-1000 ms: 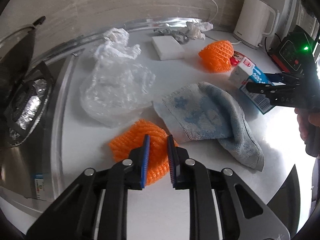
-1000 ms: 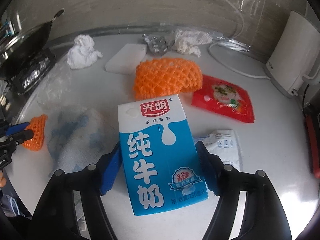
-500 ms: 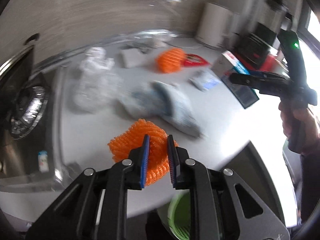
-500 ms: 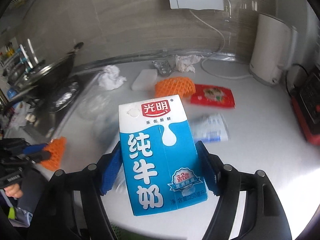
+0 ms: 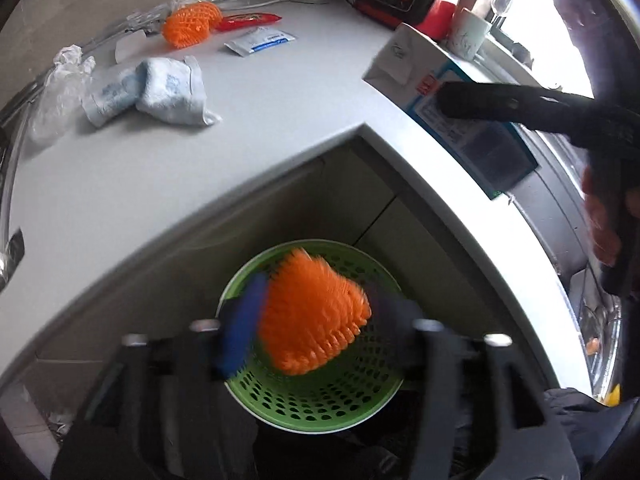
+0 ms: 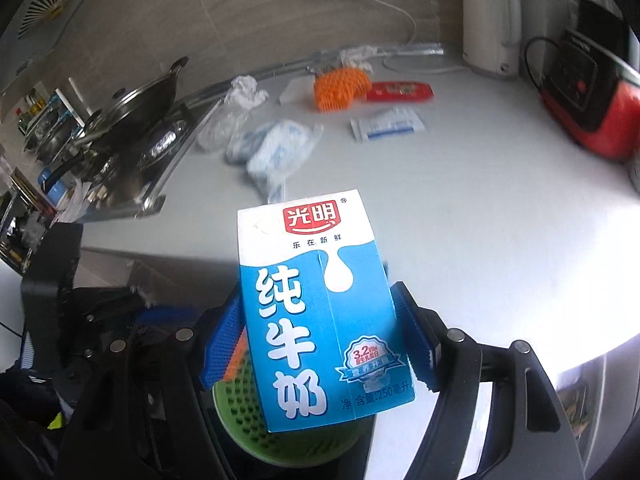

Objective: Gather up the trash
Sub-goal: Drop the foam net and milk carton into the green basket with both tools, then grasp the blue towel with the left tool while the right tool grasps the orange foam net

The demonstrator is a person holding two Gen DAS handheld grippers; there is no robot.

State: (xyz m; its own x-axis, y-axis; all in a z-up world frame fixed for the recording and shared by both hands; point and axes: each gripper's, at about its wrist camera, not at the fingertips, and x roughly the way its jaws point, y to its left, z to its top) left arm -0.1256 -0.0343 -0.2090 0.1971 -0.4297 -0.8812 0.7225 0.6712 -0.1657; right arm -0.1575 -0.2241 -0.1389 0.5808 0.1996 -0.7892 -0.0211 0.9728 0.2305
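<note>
Both loads sit above the green perforated plastic bin (image 5: 316, 396): your left gripper (image 5: 312, 328), jaws spread, orange foam net (image 5: 314, 316) between them, is directly overhead, while your right gripper (image 6: 320, 340), jaws clamped on the upright blue-and-white milk carton (image 6: 320, 312), hangs nearer the bench (image 6: 480, 208).

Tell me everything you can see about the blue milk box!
The milk carton is a small box that looks like cardboard, white on top and blue below, with big white Chinese characters, a red logo, a white drip shape and a small badge near the bottom. It stands nearly upright, leaning slightly, off the counter. The right gripper squeezes it between blue pads, one on each side. Below it sits the green basket. Its top looks closed.
</note>
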